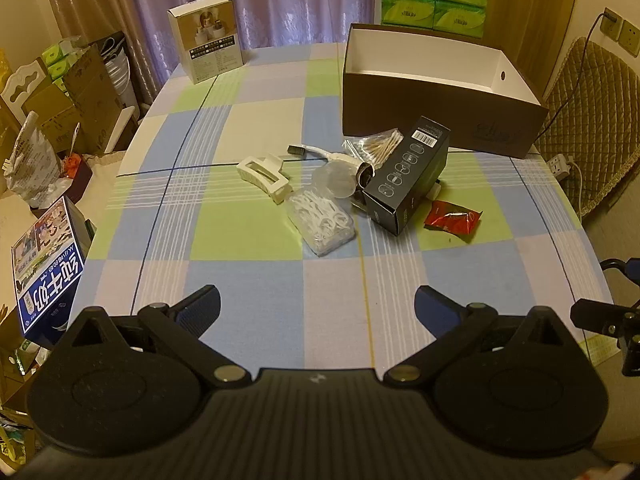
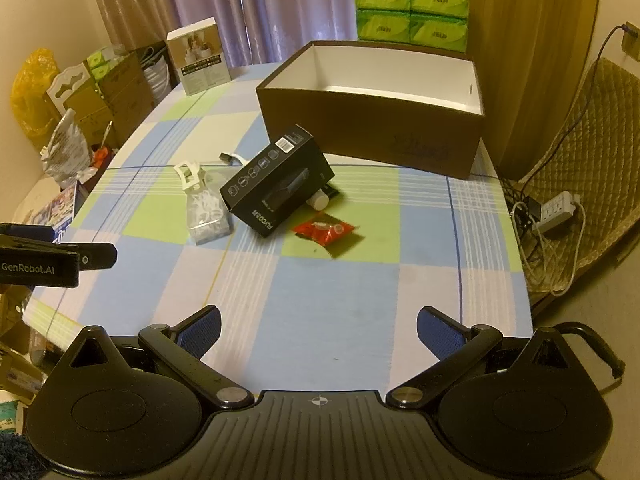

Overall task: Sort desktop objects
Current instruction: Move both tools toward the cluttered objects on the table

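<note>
Left gripper (image 1: 318,304): fingers spread wide, nothing between them, held over the near edge of the checked tablecloth (image 1: 248,292). Right gripper (image 2: 319,326): fingers likewise wide apart and holding nothing, above the near part of the cloth.

Clutter sits in one loose group well ahead of both sets of fingers. From the left wrist camera, straight ahead of the gap: a clear bag of white floss picks (image 1: 322,218). Beyond it and slightly left, a white hair clip (image 1: 262,176). Ahead and to the right, a black carton (image 1: 410,174) lies tilted, propped on other small items. A bag of cotton swabs (image 1: 376,146) lies just behind the carton, touching it. A red wrapper (image 1: 454,216) lies just beside the carton's near right end, ahead of the right finger.

Farther ahead and right, behind the pile: an open brown box (image 1: 436,110) with a white interior; nothing visible inside it from either camera. Far ahead to the left, a small white box (image 1: 206,38) stands upright at the far table edge. Green tissue packs (image 1: 434,0) are stacked behind the brown box.
</note>
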